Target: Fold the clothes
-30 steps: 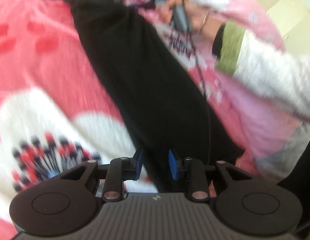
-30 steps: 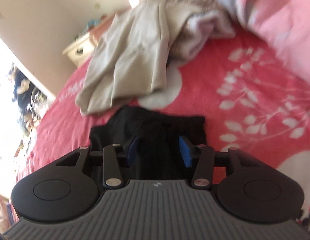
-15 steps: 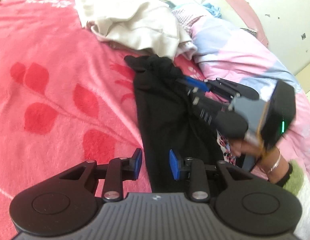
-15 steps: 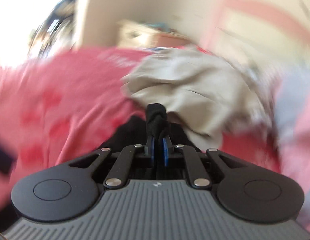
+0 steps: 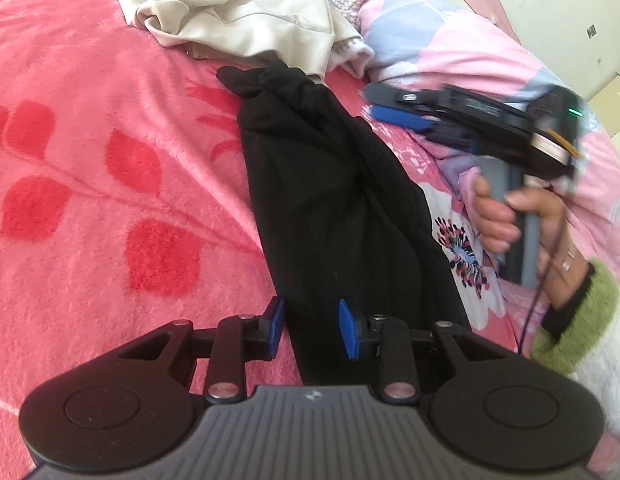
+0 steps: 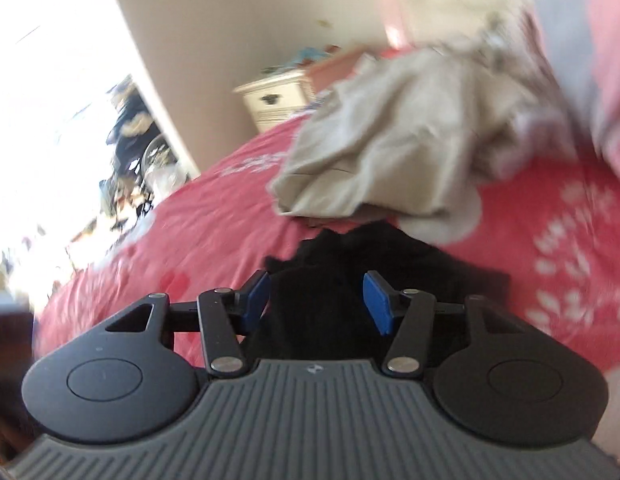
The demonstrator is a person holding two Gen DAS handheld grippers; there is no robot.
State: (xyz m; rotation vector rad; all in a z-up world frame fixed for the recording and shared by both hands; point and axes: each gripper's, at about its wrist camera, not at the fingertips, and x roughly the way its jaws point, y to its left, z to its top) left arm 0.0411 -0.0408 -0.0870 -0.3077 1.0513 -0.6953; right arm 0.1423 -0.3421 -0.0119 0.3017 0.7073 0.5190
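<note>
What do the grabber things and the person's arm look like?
Each gripper is black, with two round discs, a ribbed grey middle and silver rivets. The left gripper and right gripper have bright blue pads. Seen from the side, the right one has a grey handle, a green light and a thin dark cable. The hand wears a bracelet; the sleeve is fuzzy white with a green cuff.

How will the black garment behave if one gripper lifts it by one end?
The black garment is probably floppy: it lies in soft creases on the pink blanket. It would likely hang and sag rather than keep its shape. Its bunched far end suggests that it crumples easily.
</note>
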